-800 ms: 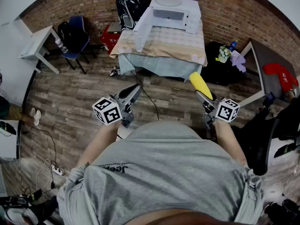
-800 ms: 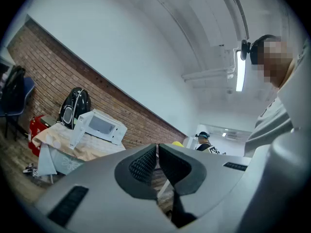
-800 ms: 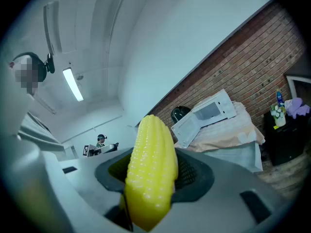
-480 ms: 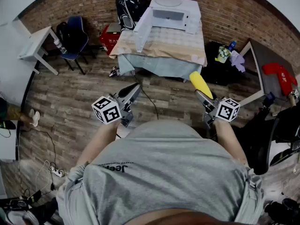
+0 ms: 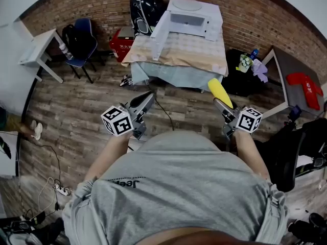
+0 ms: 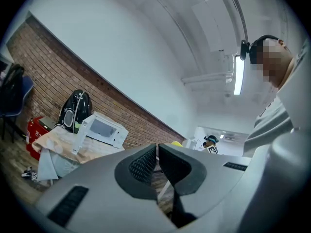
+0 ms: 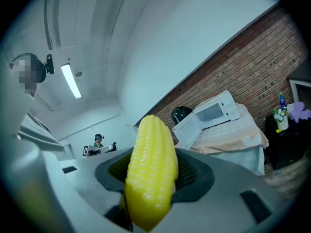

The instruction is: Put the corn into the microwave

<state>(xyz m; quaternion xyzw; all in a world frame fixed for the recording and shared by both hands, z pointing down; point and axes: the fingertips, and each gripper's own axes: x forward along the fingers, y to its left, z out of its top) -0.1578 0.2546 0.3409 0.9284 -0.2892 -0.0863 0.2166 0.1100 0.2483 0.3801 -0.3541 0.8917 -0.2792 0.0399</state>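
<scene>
A yellow corn cob [image 7: 150, 171] sticks out forward from my right gripper [image 5: 223, 104], whose pads are shut on it; in the head view the corn [image 5: 219, 91] points toward the table. The white microwave [image 5: 191, 15] stands on a cloth-covered table [image 5: 176, 50] ahead, its door [image 5: 158, 29] swung open to the left. It also shows in the right gripper view as the microwave [image 7: 208, 116] and far off in the left gripper view as the microwave [image 6: 99, 129]. My left gripper [image 5: 144, 100] is held level at the left, jaws nearly together with nothing between them.
A black bag [image 5: 145, 9] sits beside the microwave, a red box [image 5: 122, 37] below it. A blue chair [image 5: 80, 40] and a white side table [image 5: 38, 50] stand at the left. A desk [image 5: 294, 75] with a red cloth is at the right. Cables lie on the wooden floor [image 5: 76, 111].
The table and microwave have shifted slightly right and up in the head view as the person moves. Both grippers keep their pose and the corn stays gripped.
</scene>
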